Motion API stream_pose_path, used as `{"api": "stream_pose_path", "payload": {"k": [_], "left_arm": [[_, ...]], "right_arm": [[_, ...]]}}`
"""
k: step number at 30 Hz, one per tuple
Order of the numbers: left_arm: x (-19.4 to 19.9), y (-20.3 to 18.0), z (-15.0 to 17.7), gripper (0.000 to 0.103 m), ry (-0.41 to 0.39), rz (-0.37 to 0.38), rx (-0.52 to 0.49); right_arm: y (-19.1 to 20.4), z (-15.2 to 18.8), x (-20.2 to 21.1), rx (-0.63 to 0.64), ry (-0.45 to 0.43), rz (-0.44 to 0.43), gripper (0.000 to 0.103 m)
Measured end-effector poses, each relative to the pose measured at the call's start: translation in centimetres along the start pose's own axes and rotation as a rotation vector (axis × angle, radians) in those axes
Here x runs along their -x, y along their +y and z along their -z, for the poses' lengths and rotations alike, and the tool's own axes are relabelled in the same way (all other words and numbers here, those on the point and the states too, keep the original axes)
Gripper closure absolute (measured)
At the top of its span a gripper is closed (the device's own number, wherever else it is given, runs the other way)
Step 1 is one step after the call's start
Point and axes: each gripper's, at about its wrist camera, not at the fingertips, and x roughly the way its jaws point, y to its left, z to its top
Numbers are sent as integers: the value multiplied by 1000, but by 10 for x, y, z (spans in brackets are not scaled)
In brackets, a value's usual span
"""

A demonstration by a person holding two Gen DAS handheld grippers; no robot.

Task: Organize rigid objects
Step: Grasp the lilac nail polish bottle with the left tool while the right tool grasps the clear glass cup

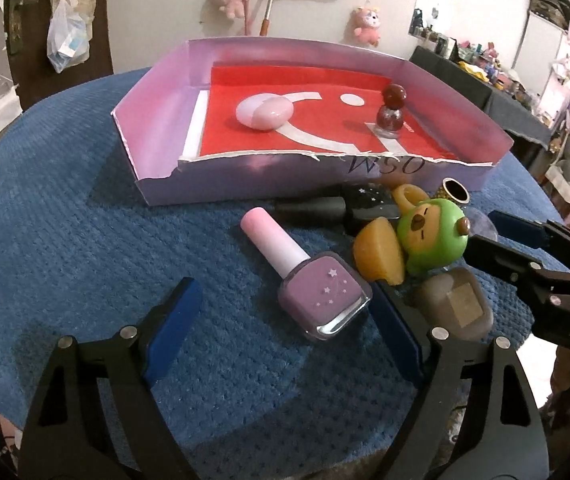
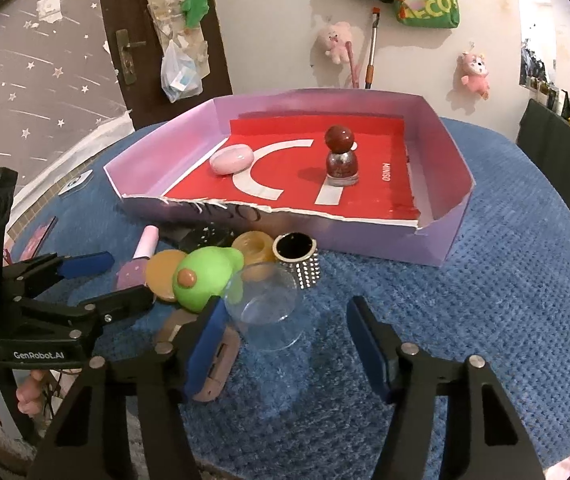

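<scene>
A purple nail polish bottle [image 1: 321,300] with a pink cap lies on the blue mat between the spread fingers of my left gripper [image 1: 285,296]. Its right pad is close beside the bottle and its left pad stands well clear. My right gripper [image 2: 285,306] straddles a clear glass cup [image 2: 269,308]. The left pad is at the cup's edge and the right pad is apart from it. Behind them stands a lilac box tray [image 1: 157,184] [image 2: 437,240] with a red liner, holding a pink oval case [image 1: 265,112] and an upright dark red polish bottle [image 1: 391,114].
A pile lies in front of the tray: a green bear toy [image 1: 433,240], an orange wedge [image 1: 377,256], a black polish bottle [image 1: 325,208], a grey-brown case [image 1: 453,304], a yellow ring [image 2: 255,248] and a studded cylinder [image 2: 301,260]. A hand [image 2: 29,394] shows at lower left.
</scene>
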Motion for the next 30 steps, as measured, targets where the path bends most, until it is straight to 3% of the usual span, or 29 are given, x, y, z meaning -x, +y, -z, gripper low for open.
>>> {"api": "stream_pose_path", "payload": {"k": [12,17,19,30], "left_arm": [[5,10,3,26,-10,-40,44],[0,-2,3,26,-23,-90,41],[-1,-2,2,32,-31,-115,43],[-2,3,-1,37,-37,-111,60]], "right_arm": [[-9,-2,4,-34,4,-27,45],[-8,-5,2,-47,-8,-31,47],[-6,-6,3,-38,-4,-28,52],[0,0,1,6,11,-16,53]]}}
